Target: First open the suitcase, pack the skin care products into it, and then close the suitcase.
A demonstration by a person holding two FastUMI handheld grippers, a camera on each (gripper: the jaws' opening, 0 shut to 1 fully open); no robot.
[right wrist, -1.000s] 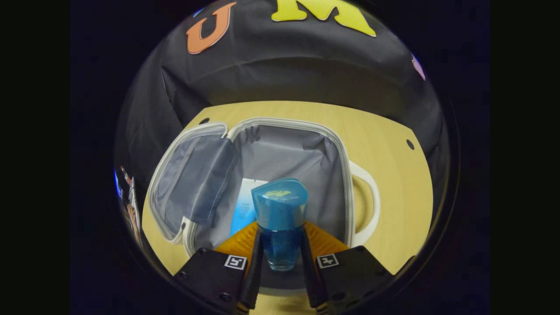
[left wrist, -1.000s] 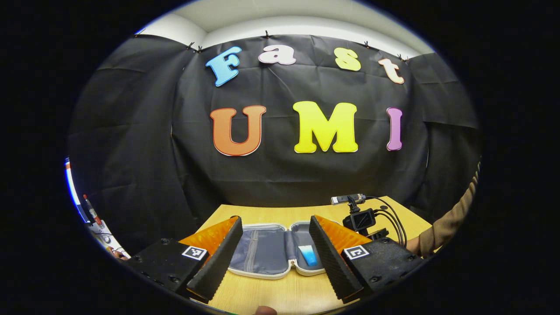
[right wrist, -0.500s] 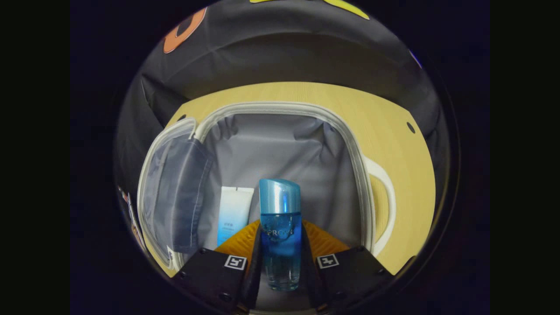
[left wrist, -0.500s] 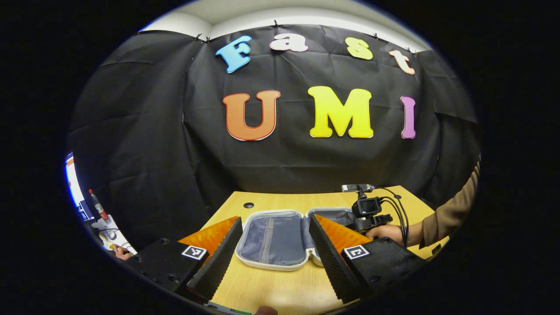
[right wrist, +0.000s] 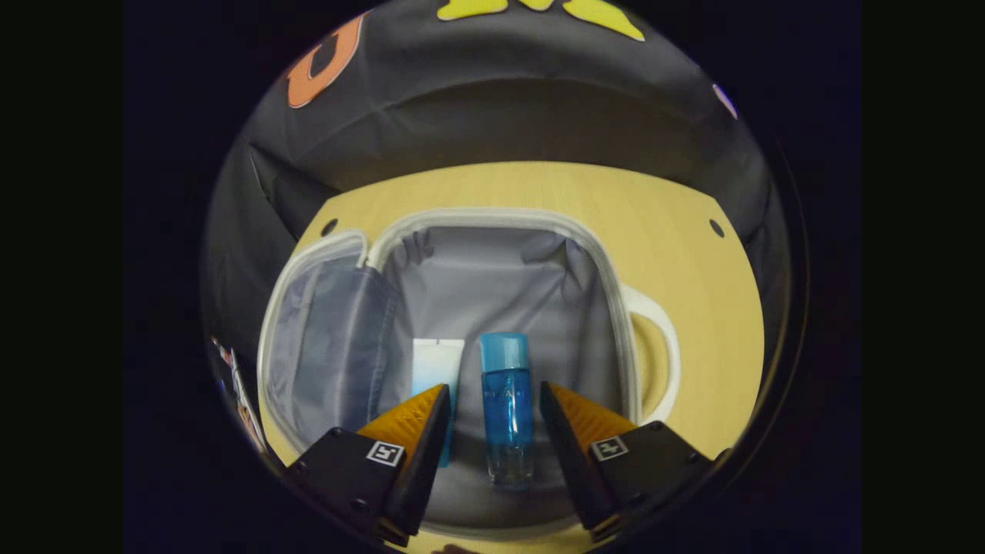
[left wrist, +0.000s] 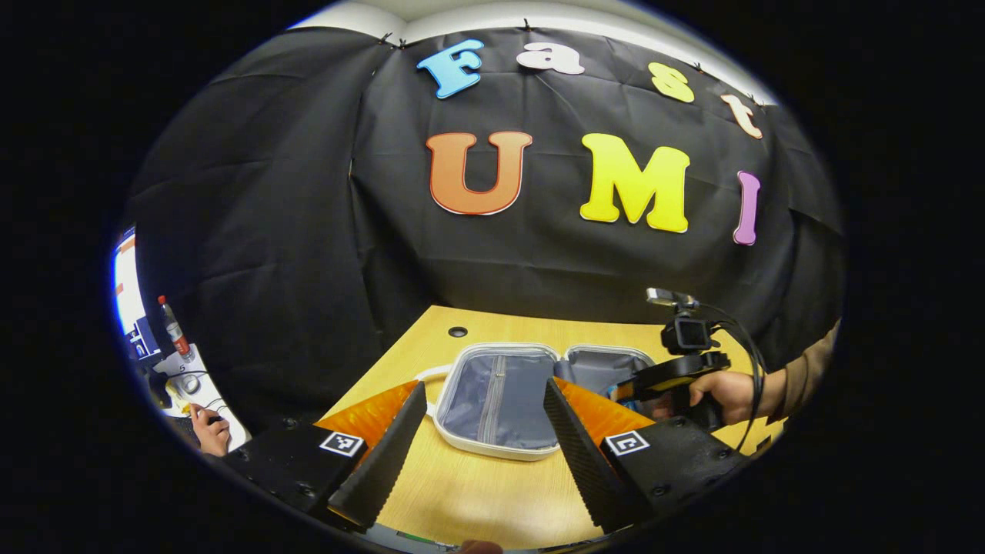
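- Since a second ago my right gripper (right wrist: 489, 404) has let go of the blue bottle (right wrist: 506, 408); it was clamped on it upright-ish over the case, now its fingers stand apart with the bottle lying loose between them, not touched by either.
- Bottle lies flat on the grey lining of the right half of the open suitcase (right wrist: 616, 308), cap pointing away from me, just beside the white-and-blue tube (right wrist: 435, 363), which already lies there, lengthwise the same way. Side by side like that, my read is they sit low enough for the lid to fold over.
- Left half of the case, the zip-pocket side, lies open flat on the wooden table (right wrist: 677, 223); white handle sticks out on the right edge.
- My left gripper (left wrist: 485, 419) has drifted back and left over the same second; it hangs above the table near the front of the suitcase (left wrist: 492, 388), fingers wide apart, holding nothing. Looks parked to stay out of the way.
- In the left gripper view the right gripper (left wrist: 669, 377) and the hand (left wrist: 723, 388) holding it sit over the case's far half.
- Judgement: packing looks done or near it; closing is next. Can't tell if more products wait off-frame.
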